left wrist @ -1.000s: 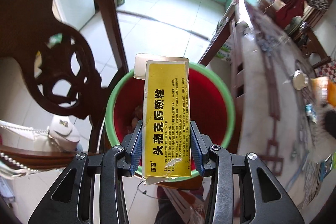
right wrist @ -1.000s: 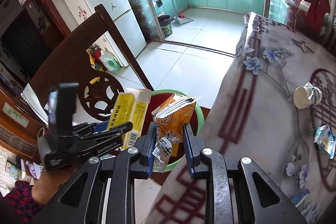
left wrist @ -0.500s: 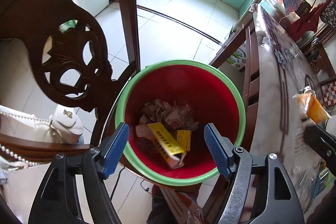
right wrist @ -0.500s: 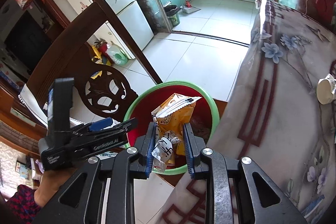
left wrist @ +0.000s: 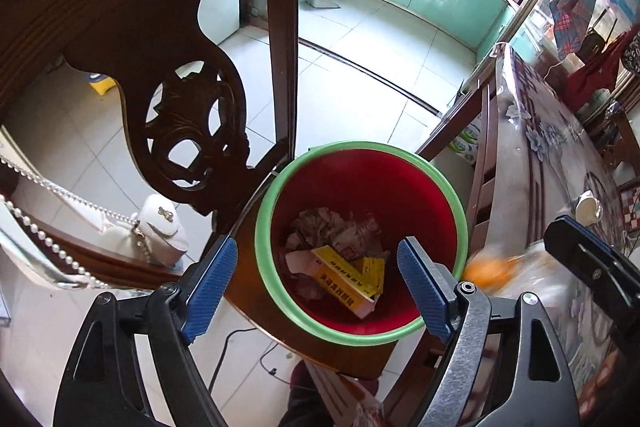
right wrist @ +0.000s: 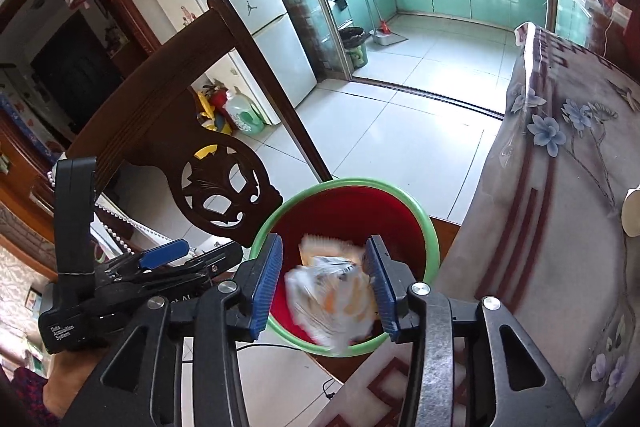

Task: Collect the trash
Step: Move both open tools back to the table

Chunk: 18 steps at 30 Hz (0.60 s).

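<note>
A red bin with a green rim (left wrist: 360,147) (right wrist: 348,183) stands on a chair seat beside the table. A yellow medicine box (left wrist: 344,279) lies in it on crumpled paper. My left gripper (left wrist: 316,283) hangs over the bin, its jaws still opening with nothing between them. My right gripper (right wrist: 324,279) is above the bin's near rim and its jaws are opening. An orange and white snack wrapper (right wrist: 332,299) shows blurred between the pads, slipping down, with a gap on the left side. In the left wrist view the wrapper (left wrist: 488,271) is an orange smear.
A dark carved wooden chair back (left wrist: 192,115) rises left of the bin. The table with a floral cloth (right wrist: 560,187) runs along the right, with a paper cup (left wrist: 586,209) on it. A white handbag (left wrist: 160,227) hangs at the left.
The left gripper opened and the yellow box fell into the bin. The right gripper came over the bin and opened, and the wrapper now slips from it.
</note>
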Tool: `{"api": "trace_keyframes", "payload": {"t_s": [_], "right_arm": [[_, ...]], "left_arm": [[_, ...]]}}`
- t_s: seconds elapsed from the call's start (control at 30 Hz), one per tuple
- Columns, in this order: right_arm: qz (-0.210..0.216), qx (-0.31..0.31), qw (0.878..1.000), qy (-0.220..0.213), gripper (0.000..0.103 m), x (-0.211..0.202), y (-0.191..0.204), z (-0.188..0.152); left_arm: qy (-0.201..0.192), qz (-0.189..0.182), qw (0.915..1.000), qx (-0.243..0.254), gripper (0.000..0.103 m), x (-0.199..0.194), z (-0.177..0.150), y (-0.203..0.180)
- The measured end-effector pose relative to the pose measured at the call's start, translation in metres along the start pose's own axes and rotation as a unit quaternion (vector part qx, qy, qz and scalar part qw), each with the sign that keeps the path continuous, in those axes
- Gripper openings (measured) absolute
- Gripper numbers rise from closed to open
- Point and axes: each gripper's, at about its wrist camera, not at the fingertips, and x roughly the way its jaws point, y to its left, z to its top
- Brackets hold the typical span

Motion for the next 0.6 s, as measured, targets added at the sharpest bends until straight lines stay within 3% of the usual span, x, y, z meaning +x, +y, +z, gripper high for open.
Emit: {"api": "trace_keyframes", "payload": {"t_s": [0.3,0.6], "right_arm": [[-0.010,0.007,1.000,0.000,0.042,-0.031,-0.018,-0.018],[-0.063,0.013,0.998,-0.024,0.042,-0.094,-0.057,-0.047]], "left_arm": [[-0.008,0.005,0.9996,0.028,0.082,-0.014,-0.015,-0.011],[-0.032,0.018,0.9973,0.064,0.082,-0.043,-0.032,-0.023]]}}
